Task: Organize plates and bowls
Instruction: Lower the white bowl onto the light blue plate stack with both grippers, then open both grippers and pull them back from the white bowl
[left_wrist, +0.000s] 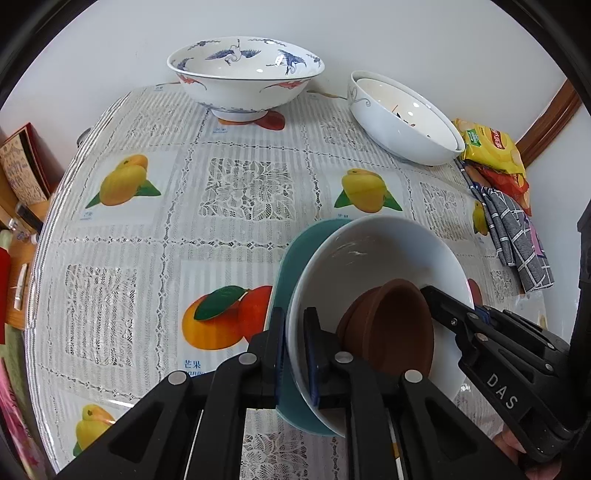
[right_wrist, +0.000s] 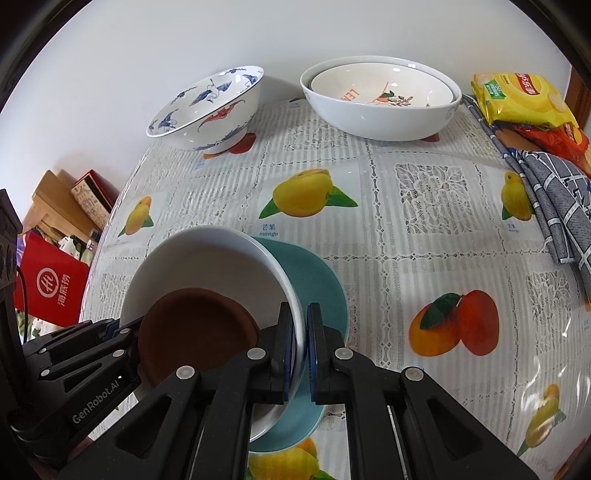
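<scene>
A white bowl (left_wrist: 369, 254) rests in a teal plate (left_wrist: 295, 254) on the near part of the table. Inside the bowl lie stacked small brown dishes (left_wrist: 391, 332), tilted. My left gripper (left_wrist: 295, 317) is shut on the rims of the bowl and plate together, one finger outside the plate and one inside the bowl. On the opposite side my right gripper (right_wrist: 299, 310) is shut on the white bowl (right_wrist: 207, 258) rim, above the teal plate (right_wrist: 321, 280), beside the brown dishes (right_wrist: 195, 332). Each gripper shows in the other's view.
A blue-crane patterned bowl (left_wrist: 243, 85) and two nested white bowls (left_wrist: 402, 122) stand at the back by the wall. Yellow and orange snack bags (left_wrist: 491, 147) and a grey checked cloth (left_wrist: 517, 236) lie along the right side. A red box (right_wrist: 51, 288) sits beyond the table's left edge.
</scene>
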